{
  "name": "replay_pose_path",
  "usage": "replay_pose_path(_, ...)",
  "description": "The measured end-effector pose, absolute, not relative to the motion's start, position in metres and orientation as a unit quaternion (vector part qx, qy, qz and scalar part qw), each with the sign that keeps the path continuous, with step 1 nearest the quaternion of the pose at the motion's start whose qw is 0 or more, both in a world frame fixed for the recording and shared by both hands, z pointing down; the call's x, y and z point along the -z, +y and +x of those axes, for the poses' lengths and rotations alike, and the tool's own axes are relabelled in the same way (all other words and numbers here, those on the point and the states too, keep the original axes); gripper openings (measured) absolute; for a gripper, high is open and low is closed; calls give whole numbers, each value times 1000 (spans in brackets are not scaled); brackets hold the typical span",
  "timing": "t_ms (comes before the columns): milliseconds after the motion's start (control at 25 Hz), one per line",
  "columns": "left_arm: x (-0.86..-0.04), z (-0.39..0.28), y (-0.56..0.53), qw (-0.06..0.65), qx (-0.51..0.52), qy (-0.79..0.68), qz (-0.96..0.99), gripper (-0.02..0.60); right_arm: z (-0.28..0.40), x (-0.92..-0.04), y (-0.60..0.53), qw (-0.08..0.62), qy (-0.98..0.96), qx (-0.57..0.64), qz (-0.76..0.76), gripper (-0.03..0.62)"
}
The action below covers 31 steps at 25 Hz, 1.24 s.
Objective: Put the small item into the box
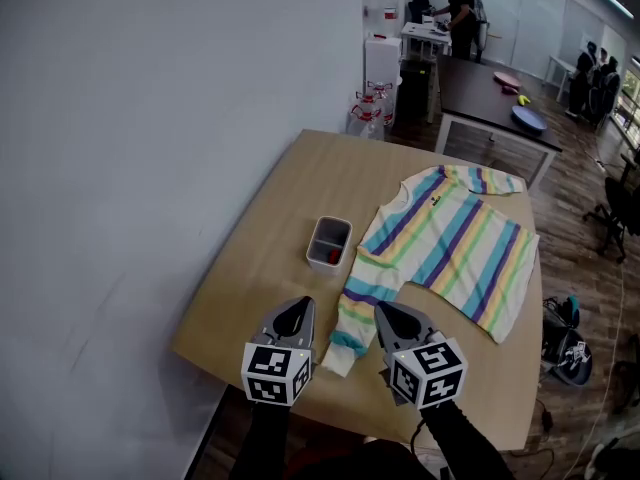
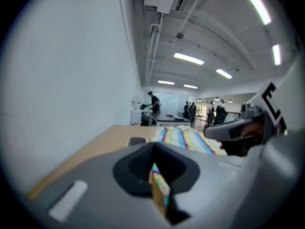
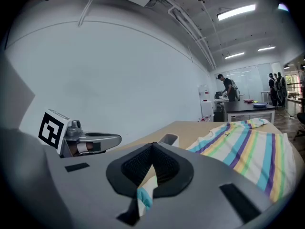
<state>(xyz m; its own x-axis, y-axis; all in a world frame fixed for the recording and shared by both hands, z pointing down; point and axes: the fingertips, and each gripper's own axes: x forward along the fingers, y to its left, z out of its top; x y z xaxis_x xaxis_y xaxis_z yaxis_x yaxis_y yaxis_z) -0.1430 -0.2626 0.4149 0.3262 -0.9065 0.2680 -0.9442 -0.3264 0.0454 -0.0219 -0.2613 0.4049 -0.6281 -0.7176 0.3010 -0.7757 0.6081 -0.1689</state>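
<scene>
Head view question (OP): why are both grippers parked at the near edge of the table [image 1: 300, 188] doing nothing? To me the left gripper [image 1: 294, 316] looks clamped on air.

Reply: Yep. The left gripper view shows its jaws pressed together with nothing pinched, only tabletop showing through the slit. My guess is it's idle because the job looks finished. Ahead of it and slightly to its right sits the box [image 1: 330, 220], and a small red item [image 1: 335, 256] lies inside, toward the end nearer the grippers. It's too small to say what it is.

OP: And the sleeve cuff [image 1: 345, 348] between the two grippers?

Reply: That belongs to the striped sweater [image 1: 450, 243], spread flat ahead and to the right of the right gripper [image 1: 398, 318]. The cuff lies on the table between the two noses, and neither touches it as far as I can tell. The right gripper is clenched too. Its jaws meet with nothing in them, and the cuff only shows underneath through the gap. I'd say the sweater has nothing to do with the task sentence. Both grippers are low, side by side and well short of the box, so it reads as a rest pose, not lining up a grab.
</scene>
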Motion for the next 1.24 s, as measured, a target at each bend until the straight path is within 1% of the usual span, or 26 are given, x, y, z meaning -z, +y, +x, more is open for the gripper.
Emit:
replay_pose_path(560,-396,-130,-197,82,-91,-590,798,2,-2,-389,-205,82,-901,-132,406,8)
replay_pose_path(1240,-395,-113,-126,89,-88,-607,785,2,29,-387,-146,64,-905,-144,394,8)
